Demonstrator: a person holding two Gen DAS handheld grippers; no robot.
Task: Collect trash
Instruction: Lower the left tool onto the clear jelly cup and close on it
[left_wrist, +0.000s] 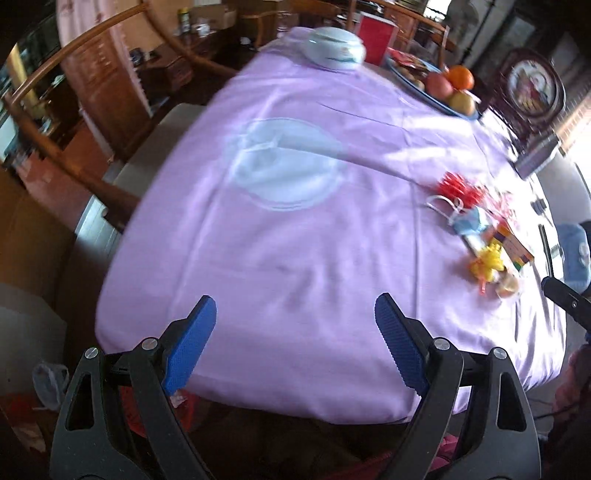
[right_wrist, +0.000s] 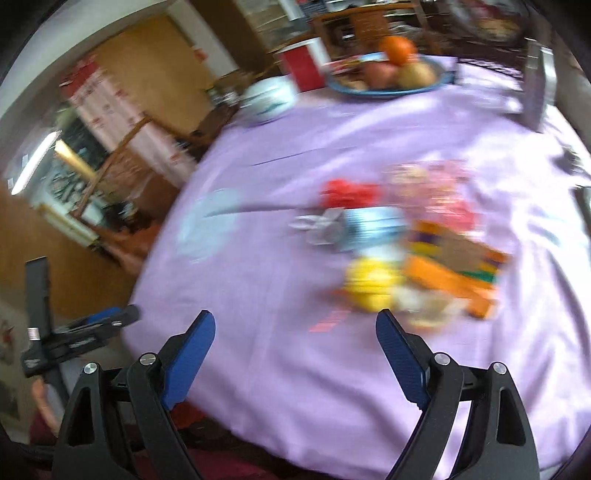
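Approach step, I judge: both claws released and empty, the left claw (left_wrist: 295, 325) and right claw (right_wrist: 295, 339) over the lilac tabletop (left_wrist: 295, 240). The trash pile (right_wrist: 406, 251) lies just ahead-right of the right claw; next, reach in and pinch one piece.

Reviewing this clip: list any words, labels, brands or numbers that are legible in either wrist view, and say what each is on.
None can be read.
Colourful box in the trash pile: printing blurred, unreadable.
Red container at the table's far end: no text made out.
Round framed picture behind the table: too small and blurred.
Right wrist view: motion blur hides all print.
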